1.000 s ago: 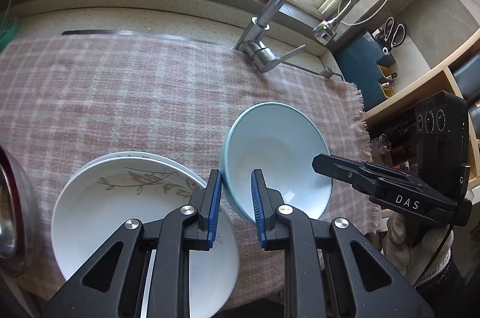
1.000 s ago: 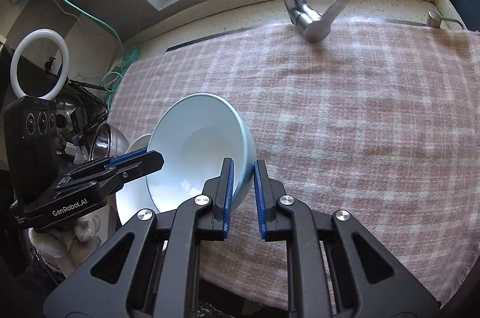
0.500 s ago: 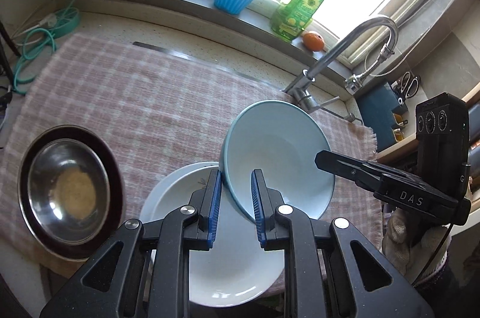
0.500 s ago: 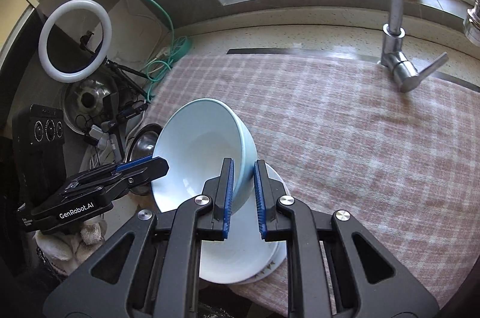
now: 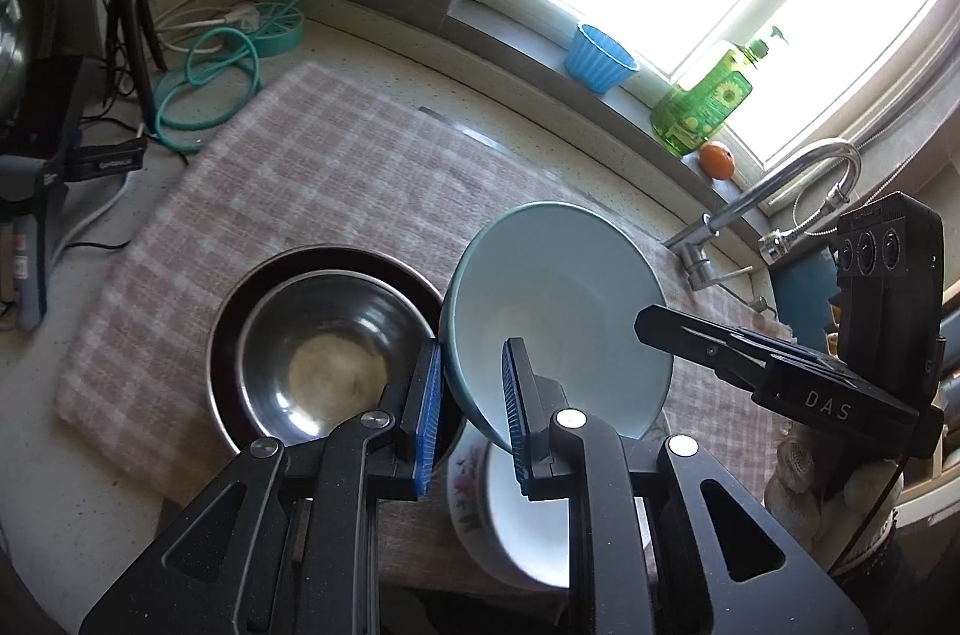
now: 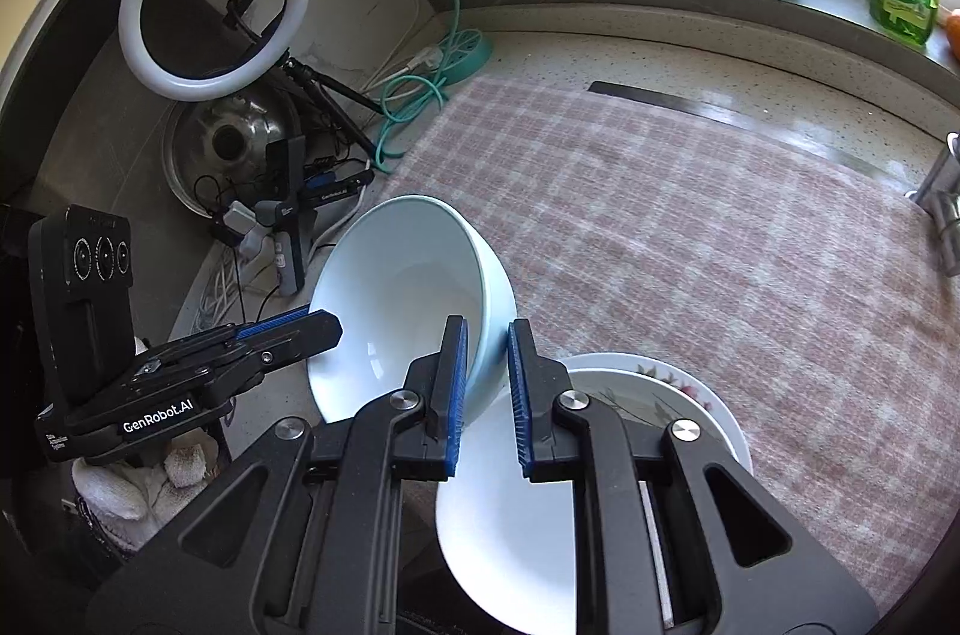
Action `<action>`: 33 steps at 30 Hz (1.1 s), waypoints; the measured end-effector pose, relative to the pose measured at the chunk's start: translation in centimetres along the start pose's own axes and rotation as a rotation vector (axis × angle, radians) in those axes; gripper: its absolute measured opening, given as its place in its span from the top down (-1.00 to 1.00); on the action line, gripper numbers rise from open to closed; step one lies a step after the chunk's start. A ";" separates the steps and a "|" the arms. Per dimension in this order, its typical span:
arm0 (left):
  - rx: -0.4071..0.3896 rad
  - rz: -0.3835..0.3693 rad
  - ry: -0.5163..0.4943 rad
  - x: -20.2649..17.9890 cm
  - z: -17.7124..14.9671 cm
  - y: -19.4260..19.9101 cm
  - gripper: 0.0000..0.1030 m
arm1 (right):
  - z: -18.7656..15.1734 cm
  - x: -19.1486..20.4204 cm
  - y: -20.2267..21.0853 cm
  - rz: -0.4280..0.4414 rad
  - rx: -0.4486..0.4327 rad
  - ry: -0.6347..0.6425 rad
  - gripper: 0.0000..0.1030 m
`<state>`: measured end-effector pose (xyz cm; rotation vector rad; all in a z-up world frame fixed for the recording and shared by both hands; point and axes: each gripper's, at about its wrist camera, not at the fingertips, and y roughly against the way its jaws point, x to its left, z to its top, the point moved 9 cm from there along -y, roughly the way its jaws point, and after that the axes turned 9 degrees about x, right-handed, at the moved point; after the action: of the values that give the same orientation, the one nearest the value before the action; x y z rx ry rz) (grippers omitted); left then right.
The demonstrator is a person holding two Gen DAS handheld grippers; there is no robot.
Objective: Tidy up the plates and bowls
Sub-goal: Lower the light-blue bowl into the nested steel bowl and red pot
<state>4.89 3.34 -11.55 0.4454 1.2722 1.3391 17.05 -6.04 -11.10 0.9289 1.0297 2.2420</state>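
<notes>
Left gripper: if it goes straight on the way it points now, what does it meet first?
The left gripper is already clamped on the rim of the light blue bowl, so the bowl travels with it. Beyond that, its line probably reaches the checked cloth near the steel bowl; depth is unclear.

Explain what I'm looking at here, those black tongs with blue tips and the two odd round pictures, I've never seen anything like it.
No robot here: a person holds a two-finger gripper in each hand, each with a wide-angle camera looking along its fingers. One picture is from the left gripper, the other from the right gripper. Both are shut on the rim of one pale blue bowl, lifting it tilted above a checked cloth on a kitchen counter. On the cloth lie a steel bowl inside a dark dish, and a stack of white flowered plates. A blue cup and a green bottle stand on the windowsill.
</notes>
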 end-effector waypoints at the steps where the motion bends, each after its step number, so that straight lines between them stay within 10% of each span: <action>1: -0.001 0.004 0.014 0.7 0.0 0.1 0.65 | 0.1 0.5 -0.6 0.005 0.007 0.007 0.73; 33: 0.059 0.044 0.152 8.7 -1.5 -1.5 0.65 | -0.3 3.3 -10.7 -0.019 0.189 0.053 0.71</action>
<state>2.08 9.96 -16.92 0.4207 1.4376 1.3970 16.37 2.30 -18.55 0.9371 1.2872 2.1920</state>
